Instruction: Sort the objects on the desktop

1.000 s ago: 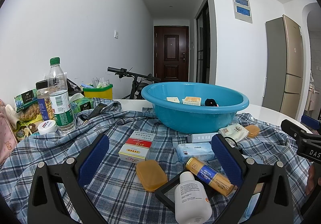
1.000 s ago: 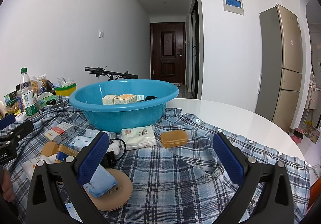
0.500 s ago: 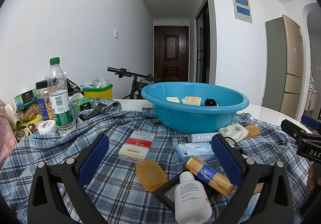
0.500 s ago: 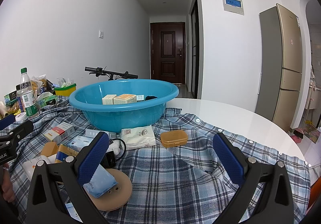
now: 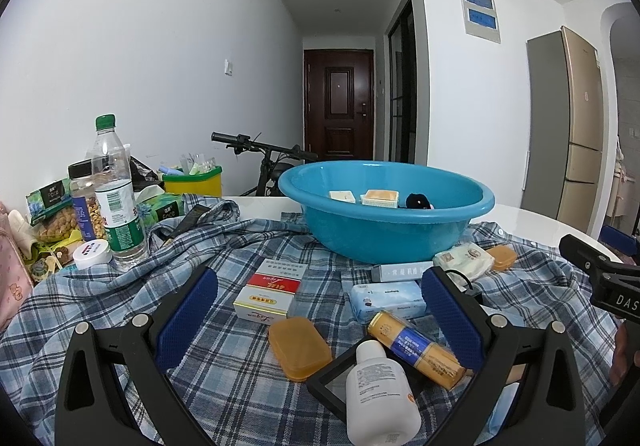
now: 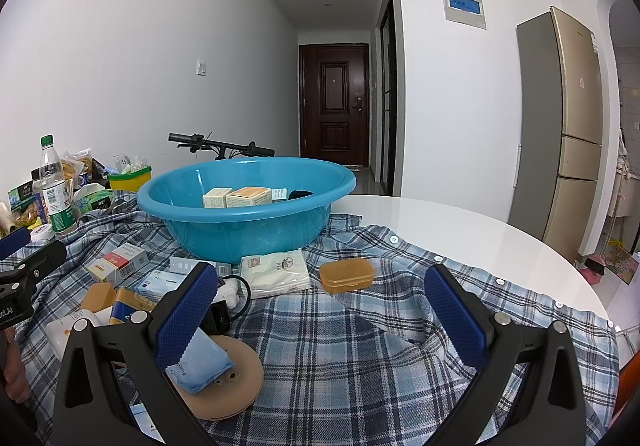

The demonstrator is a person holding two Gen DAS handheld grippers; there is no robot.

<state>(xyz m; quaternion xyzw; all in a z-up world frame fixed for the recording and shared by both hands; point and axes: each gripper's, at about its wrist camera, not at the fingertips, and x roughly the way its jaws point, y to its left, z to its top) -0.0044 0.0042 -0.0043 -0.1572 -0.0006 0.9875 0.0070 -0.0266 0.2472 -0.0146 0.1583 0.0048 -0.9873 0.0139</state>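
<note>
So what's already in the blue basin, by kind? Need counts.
In the blue basin:
Boxes: 3 (cream box, orange-topped box, white-and-teal box)
Black object: 1, too small to identify
Total: 4

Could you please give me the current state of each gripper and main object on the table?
left gripper: open, holding nothing.
right gripper: open, holding nothing.
blue basin: upright on the plaid cloth, holding small boxes.
water bottle: upright, green cap on.
white bottle: lying down, cap on.
orange case: closed, flat on the cloth.
red and white box: closed, lying flat.
</note>
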